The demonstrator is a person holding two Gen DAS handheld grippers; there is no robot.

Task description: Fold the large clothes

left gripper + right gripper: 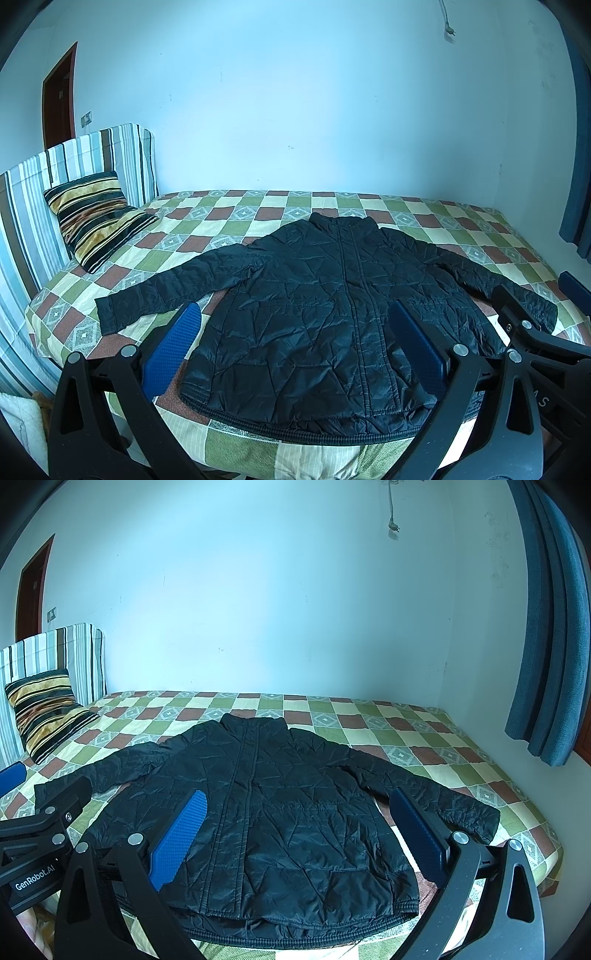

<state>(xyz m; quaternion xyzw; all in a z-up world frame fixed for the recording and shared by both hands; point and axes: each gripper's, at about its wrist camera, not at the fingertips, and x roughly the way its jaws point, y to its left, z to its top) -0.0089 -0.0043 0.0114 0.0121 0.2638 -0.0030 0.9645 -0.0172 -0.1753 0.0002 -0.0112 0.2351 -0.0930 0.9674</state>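
Both claws, the left gripper and the right gripper, hover with blue pads spread wide and empty at the lower frame above the black quilted jacket, which lies flat, sleeves outstretched, mid-frame on the checkered bedspread.

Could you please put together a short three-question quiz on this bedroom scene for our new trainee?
1. True or false: the black quilted jacket lies spread flat, both sleeves out, on the green, brown and cream checked bedspread.
2. Which is shut on cloth: A) left claw, B) right claw, C) neither?
3. Fill in: the striped brown and yellow pillow leans against the striped ____.

Key: 1 true. 2 C, since both claws are open and hover over the hem. 3 headboard.
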